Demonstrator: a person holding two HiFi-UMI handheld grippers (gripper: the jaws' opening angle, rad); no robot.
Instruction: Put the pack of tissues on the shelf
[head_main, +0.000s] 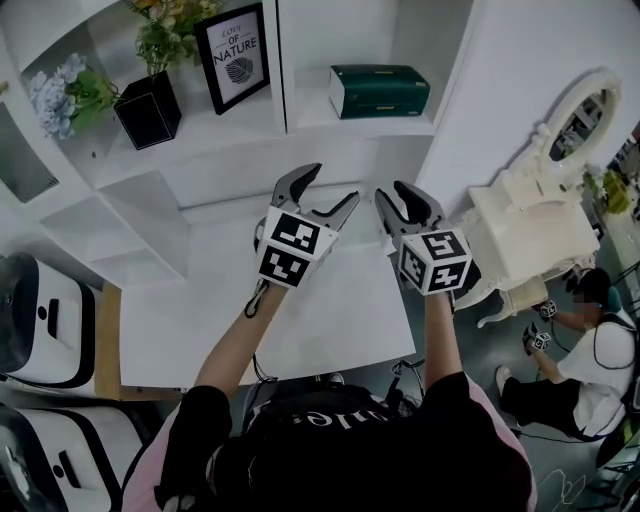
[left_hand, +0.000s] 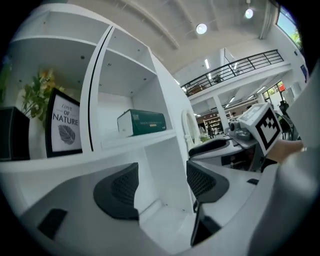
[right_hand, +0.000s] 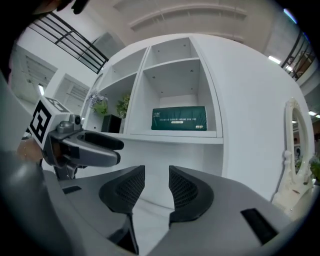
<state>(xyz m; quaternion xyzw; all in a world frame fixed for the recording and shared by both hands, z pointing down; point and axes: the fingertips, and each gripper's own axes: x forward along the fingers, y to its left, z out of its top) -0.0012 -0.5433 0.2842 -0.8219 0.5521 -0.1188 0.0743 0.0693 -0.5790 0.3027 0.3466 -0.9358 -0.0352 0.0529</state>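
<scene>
The dark green pack of tissues (head_main: 380, 91) lies on the upper right shelf compartment of the white shelf unit (head_main: 300, 120); it also shows in the left gripper view (left_hand: 141, 122) and the right gripper view (right_hand: 179, 119). My left gripper (head_main: 330, 185) hovers over the white table (head_main: 340, 310) below the shelf, jaws open and empty (left_hand: 162, 182). Beside it my right gripper (head_main: 392, 195) is also open, a narrower gap between its pads and nothing in it (right_hand: 156, 185). Both point toward the shelf, well short of the pack.
A framed "Nature" picture (head_main: 233, 57), a black vase with flowers (head_main: 148, 110) and blue flowers (head_main: 60, 95) fill the left compartments. A white dressing table with mirror (head_main: 540, 220) stands right. A person (head_main: 590, 340) crouches at the far right. White appliances (head_main: 40, 320) sit left.
</scene>
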